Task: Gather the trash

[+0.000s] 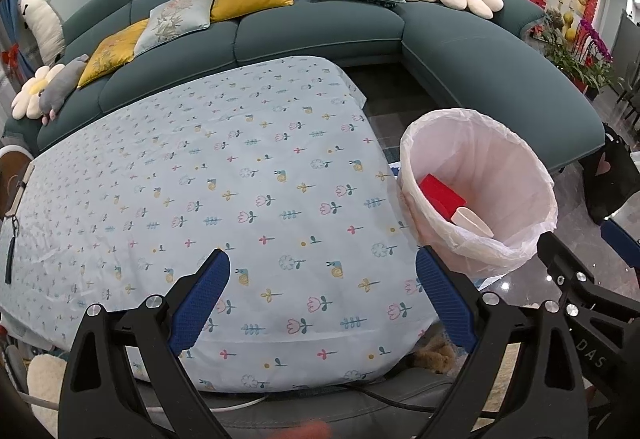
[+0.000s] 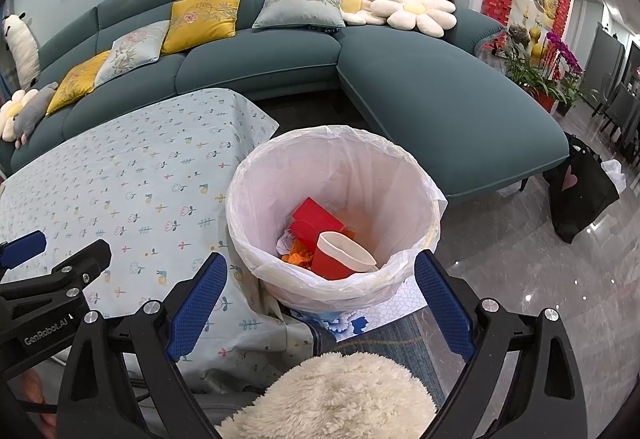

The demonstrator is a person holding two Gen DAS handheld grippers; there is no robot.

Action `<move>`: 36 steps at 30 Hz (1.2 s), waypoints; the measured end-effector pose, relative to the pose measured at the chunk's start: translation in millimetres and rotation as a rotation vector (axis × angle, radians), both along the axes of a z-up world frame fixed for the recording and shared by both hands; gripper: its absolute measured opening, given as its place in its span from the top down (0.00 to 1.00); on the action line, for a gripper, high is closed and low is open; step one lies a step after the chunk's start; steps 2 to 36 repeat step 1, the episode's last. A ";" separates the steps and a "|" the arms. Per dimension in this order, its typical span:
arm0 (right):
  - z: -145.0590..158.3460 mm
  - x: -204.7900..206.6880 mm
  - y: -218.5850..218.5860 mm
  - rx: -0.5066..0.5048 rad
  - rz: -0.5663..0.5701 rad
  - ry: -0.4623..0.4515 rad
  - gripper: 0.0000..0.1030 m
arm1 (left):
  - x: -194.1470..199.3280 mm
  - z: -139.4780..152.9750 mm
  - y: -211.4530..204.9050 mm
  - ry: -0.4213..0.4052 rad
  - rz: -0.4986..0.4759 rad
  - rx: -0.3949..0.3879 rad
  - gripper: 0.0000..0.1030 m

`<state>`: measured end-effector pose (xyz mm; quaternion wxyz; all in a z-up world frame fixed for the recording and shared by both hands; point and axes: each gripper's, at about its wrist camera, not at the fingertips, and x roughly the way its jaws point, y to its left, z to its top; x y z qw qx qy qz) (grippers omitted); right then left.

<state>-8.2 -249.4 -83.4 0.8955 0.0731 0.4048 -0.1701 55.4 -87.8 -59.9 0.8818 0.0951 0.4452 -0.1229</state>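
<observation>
A trash bin [image 2: 400, 175] lined with a white plastic bag stands on the floor at the table's right end; it also shows in the left wrist view [image 1: 500, 167]. Inside lie a red box [image 2: 316, 217], a red cup with white inside [image 2: 340, 255] and orange and white scraps [image 2: 294, 253]. My right gripper [image 2: 320, 299] is open and empty, just above the bin's near rim. My left gripper [image 1: 322, 299] is open and empty over the near part of the table [image 1: 200, 179], which wears a pale blue flower-print cloth.
A teal corner sofa [image 2: 420, 91] with yellow, grey and flower cushions runs behind the table and bin. A black bag [image 2: 580, 195] stands on the glossy floor at the right. A fluffy cream cushion [image 2: 340, 395] lies just below my right gripper. Potted flowers [image 2: 552, 67] stand at far right.
</observation>
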 end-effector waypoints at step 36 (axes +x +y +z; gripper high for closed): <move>-0.1 0.0 -0.3 0.000 0.000 0.000 0.12 | 0.4 0.1 -0.4 0.000 -0.001 0.001 0.13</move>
